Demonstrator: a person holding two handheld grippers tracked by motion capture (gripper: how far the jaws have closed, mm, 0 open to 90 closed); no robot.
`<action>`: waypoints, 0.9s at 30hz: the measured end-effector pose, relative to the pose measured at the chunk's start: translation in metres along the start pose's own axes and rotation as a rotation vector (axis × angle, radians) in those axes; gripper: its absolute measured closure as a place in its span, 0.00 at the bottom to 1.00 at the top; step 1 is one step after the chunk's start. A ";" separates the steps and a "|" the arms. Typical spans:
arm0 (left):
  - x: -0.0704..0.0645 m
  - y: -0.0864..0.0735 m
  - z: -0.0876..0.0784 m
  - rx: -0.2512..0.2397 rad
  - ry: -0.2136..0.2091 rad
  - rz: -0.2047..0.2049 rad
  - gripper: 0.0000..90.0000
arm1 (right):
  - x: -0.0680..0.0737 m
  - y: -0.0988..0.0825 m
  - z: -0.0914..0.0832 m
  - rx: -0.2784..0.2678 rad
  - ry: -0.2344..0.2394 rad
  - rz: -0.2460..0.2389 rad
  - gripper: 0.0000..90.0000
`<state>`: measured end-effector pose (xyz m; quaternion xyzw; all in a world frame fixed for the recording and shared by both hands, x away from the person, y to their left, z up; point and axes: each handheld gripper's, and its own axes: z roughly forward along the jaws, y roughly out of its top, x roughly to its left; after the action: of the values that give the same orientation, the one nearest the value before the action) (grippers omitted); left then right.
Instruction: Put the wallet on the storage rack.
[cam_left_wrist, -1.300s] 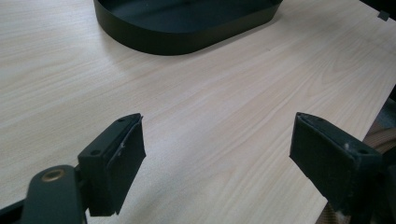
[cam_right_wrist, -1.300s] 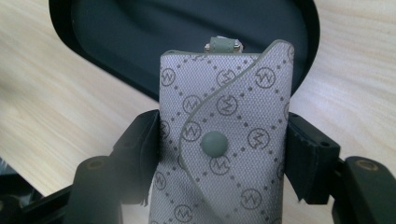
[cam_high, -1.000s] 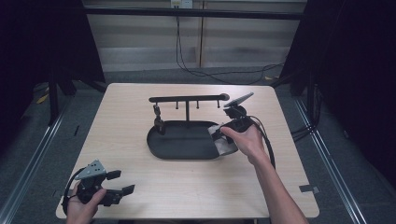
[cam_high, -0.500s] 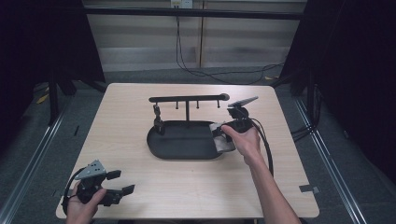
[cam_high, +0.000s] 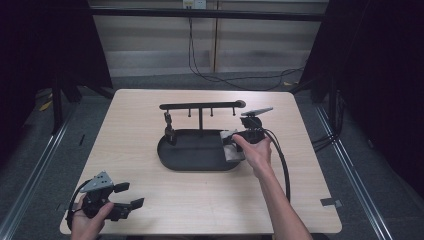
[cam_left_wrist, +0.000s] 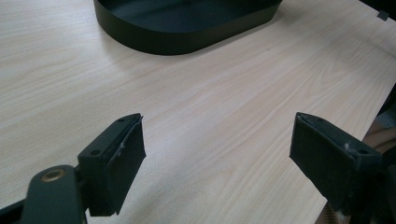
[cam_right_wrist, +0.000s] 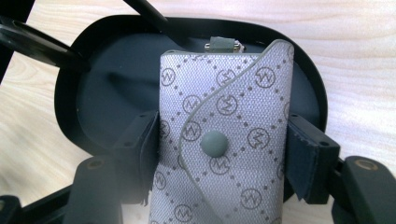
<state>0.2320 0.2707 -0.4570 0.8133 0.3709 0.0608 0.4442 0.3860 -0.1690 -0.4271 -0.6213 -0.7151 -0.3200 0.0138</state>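
Here the right gripper (cam_right_wrist: 219, 154) is clenched on a grey patterned pouch (cam_right_wrist: 224, 140), holding it over the 3 o'clock end of the black oval tray (cam_high: 190, 162) at mid-bench. The left gripper (cam_high: 131, 196), at the bench's (cam_high: 130, 135) 7 o'clock corner, is released, jaws wide and empty.

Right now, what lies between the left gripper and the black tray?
Bare tabletop separates the left gripper from the black tray in its own view.

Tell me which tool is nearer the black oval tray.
Right. The right tool is over the black oval tray's right end, clamped on a grey patterned pouch. The left tool sits open at the table's near left corner, apart from the tray.
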 end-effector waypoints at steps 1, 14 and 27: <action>0.000 0.000 0.000 0.000 0.000 0.000 0.20 | 0.001 0.000 0.001 0.004 0.006 0.007 0.38; 0.000 0.000 0.000 0.001 -0.002 -0.001 0.20 | -0.002 0.001 0.023 -0.019 -0.003 0.008 0.38; 0.001 0.000 0.000 0.004 -0.002 -0.002 0.20 | -0.003 -0.001 0.043 -0.007 -0.047 -0.028 0.38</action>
<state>0.2325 0.2711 -0.4574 0.8139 0.3712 0.0590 0.4431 0.4025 -0.1513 -0.4628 -0.6185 -0.7228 -0.3081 -0.0099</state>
